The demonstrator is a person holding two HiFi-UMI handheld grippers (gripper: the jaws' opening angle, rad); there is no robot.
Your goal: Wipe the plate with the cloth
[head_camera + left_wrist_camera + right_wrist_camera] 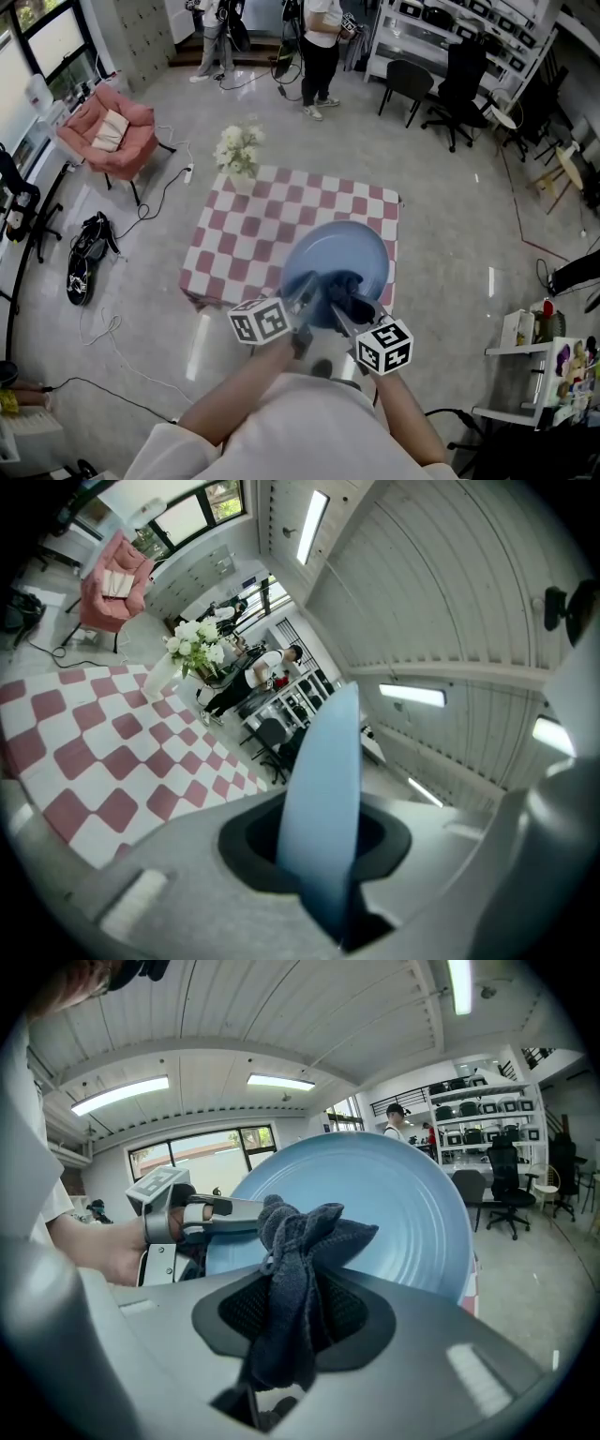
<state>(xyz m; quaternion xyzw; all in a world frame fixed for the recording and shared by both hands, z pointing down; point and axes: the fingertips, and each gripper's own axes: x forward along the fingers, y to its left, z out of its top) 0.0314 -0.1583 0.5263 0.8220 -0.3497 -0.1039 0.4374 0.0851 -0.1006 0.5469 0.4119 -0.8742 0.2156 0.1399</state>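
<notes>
The person holds a blue plate [342,258] over the near right part of the bench [244,234], which has a red-and-white checked cover. The left gripper [305,300] grips the plate at its near rim. In the left gripper view, the jaws are closed on that rim, and the plate is seen edge-on, rising between them towards the ceiling. The checked bench lies off to the left in that view.

The right gripper [342,307] holds a dark blue cloth [349,289]. In the right gripper view, the jaws pinch the cloth in a bunch, with a knotted wad sticking out past the tips. The wad rests against the face of the plate, low and to the left of its middle. The plate's ringed face is turned towards this camera. The left gripper and the hand holding it show at the plate's left edge.

In the head view, the two grippers lie close together, and their marker cubes are just in front of the person's body.

A vase of white flowers [238,152] stands at the far left corner of the bench. A pink armchair [108,131] sits well away to the left. A person [319,52] stands beyond the bench, near black office chairs [441,80] and shelving.
</notes>
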